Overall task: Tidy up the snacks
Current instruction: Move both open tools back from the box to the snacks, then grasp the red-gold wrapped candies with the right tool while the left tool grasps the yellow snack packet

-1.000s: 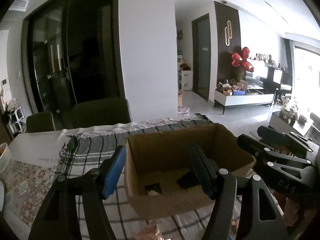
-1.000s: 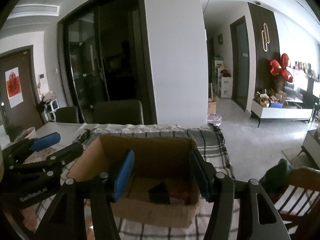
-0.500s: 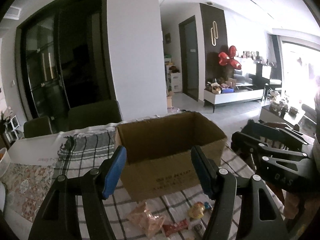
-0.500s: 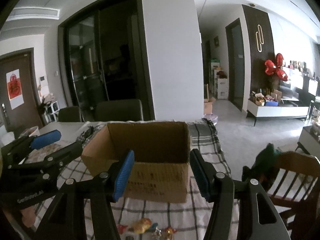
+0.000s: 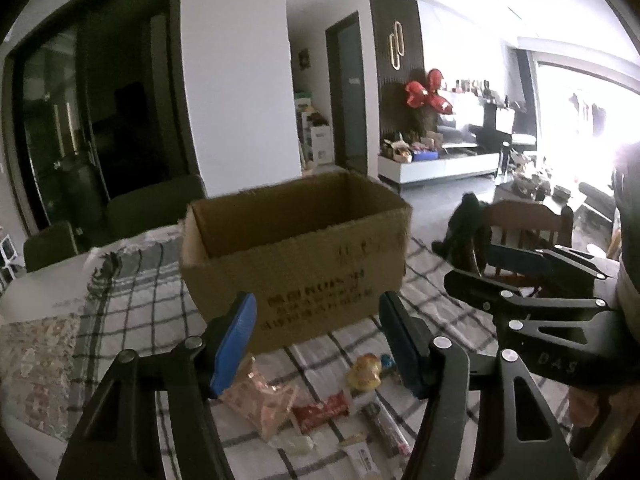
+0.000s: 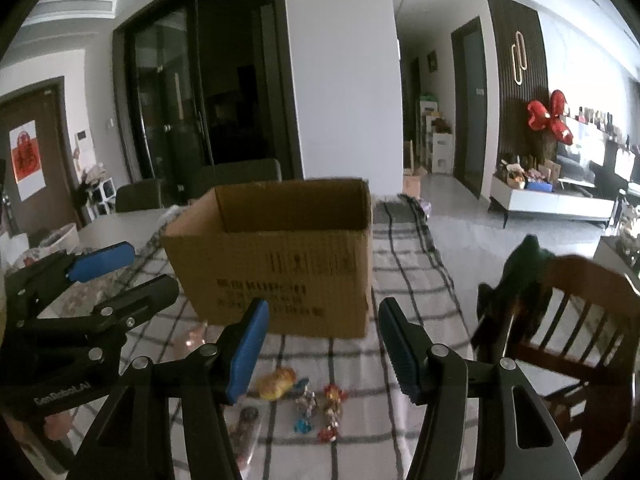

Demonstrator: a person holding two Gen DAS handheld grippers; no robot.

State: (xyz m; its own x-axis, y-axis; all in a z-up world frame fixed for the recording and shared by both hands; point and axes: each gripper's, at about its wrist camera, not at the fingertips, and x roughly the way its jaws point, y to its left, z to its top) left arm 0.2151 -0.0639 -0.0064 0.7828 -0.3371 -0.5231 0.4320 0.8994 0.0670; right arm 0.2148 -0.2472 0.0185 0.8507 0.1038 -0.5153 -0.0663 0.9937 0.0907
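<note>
Open-topped cardboard box (image 5: 296, 256) stands upright on a checked tablecloth (image 5: 132, 312). Loose snacks lie on the cloth in front of it: pink packet (image 5: 260, 400), red bar (image 5: 320, 414), yellow-wrapped sweet (image 6: 276, 384), small red and blue sweets (image 6: 330, 412). Left gripper (image 5: 316, 344) and right gripper (image 6: 320, 348) hover above the snacks, jaws spread wide, holding nothing. Wooden chair (image 6: 568, 320) stands beside the table.
</note>
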